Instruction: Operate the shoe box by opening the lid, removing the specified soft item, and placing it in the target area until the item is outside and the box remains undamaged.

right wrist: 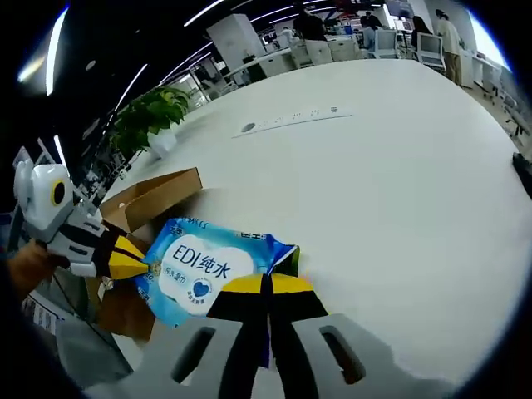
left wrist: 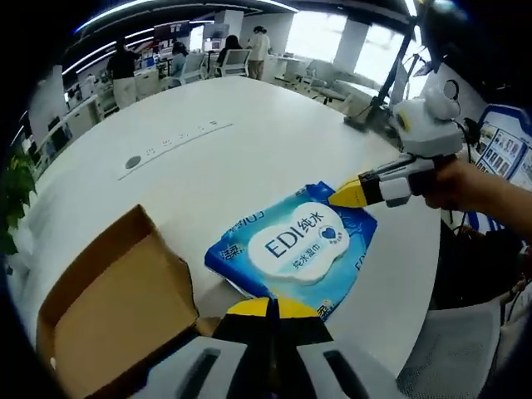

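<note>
Left gripper (left wrist: 270, 309) clamped wet-wipes pack (left wrist: 293, 243) | right gripper (right wrist: 268, 287) pinched its opposite edge | open cardboard box (left wrist: 108, 307) at table (left wrist: 249, 141) edge

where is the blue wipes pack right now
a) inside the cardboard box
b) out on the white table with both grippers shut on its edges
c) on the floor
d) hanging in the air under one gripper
b: the wipes pack lies on the white table beside the open cardboard box, with the left gripper shut on one edge and the right gripper shut on the opposite edge.
</note>
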Tool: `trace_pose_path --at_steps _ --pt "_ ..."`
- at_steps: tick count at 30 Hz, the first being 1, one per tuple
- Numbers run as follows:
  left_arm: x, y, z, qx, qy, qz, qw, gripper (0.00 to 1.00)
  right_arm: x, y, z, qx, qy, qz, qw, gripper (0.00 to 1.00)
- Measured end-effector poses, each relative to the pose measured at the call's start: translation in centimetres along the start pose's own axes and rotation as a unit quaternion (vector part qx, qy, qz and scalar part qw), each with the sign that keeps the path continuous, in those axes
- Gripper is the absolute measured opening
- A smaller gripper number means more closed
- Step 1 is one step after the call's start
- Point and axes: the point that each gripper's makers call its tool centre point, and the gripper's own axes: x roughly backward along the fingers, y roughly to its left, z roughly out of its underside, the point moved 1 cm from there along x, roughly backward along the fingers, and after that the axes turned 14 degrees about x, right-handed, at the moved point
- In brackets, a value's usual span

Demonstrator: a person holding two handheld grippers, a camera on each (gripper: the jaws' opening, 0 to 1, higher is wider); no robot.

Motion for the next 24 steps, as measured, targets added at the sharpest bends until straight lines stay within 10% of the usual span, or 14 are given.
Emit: trace_pose_path --at_steps 24 --pt "-0.74 0.29 0.64 -0.077 0.021 -0.043 0.9958 0.0 -0.93 -0.05 0.85 -0.02 -0.015 0.006 0.9997 0.0"
